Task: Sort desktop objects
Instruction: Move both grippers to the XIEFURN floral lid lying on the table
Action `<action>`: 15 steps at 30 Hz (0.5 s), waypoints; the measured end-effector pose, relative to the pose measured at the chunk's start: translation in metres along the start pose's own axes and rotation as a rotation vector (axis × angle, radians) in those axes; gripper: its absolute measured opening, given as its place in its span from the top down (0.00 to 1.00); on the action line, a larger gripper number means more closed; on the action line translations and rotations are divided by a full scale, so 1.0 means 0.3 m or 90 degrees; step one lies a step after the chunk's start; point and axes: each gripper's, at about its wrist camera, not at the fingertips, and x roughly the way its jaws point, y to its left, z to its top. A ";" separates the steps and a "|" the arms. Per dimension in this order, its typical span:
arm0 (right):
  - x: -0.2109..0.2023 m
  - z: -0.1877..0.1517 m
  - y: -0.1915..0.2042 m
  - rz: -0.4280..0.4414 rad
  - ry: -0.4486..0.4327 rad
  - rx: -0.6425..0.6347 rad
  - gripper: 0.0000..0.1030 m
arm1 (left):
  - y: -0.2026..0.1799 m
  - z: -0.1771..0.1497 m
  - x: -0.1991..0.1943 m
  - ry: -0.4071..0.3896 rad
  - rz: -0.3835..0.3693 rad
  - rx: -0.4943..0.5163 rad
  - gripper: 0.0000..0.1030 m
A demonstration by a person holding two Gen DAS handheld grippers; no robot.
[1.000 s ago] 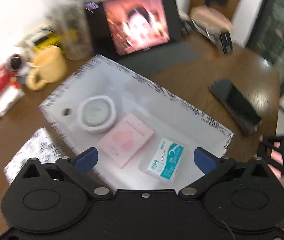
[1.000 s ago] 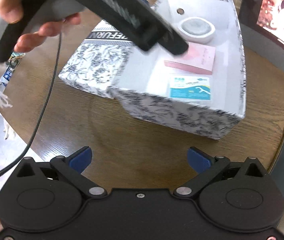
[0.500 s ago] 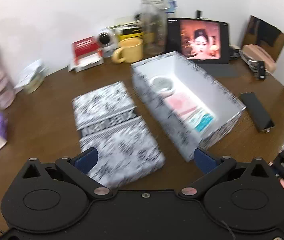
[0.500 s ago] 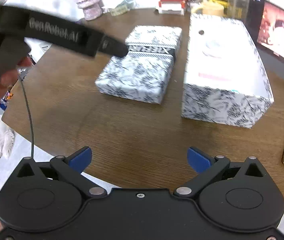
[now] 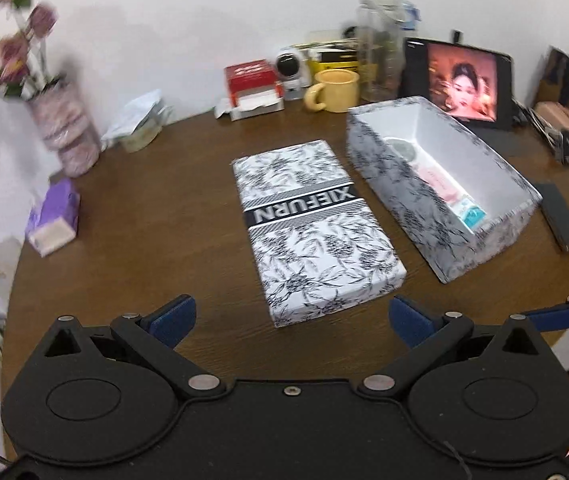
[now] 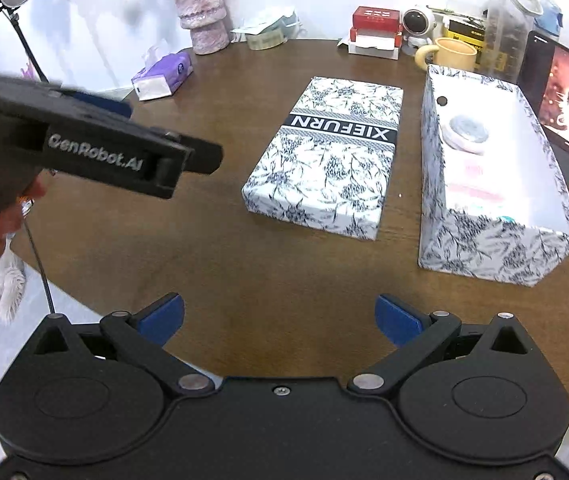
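Left gripper [image 5: 290,314]: jaws apart, empty, held above the near edge of the table [image 5: 156,240]. Its side reads "GenRobot.AI" in the right wrist view. Right gripper [image 6: 279,314]: jaws apart, empty.

Lid [image 5: 314,228], floral black-and-white print, band lettered "XIEFURN", lies flat mid-table. Just beside it, not touching, stands the open box [image 5: 416,184], same print. Inside: a round white case [image 6: 467,133], a pink packet [image 6: 472,184], and a teal-and-white packet [image 5: 471,213]; print on these is unreadable.
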 end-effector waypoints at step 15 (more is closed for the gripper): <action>0.259 0.244 -0.140 -0.024 0.005 0.018 0.00 | 0.147 0.068 0.268 0.085 0.036 -0.133 0.00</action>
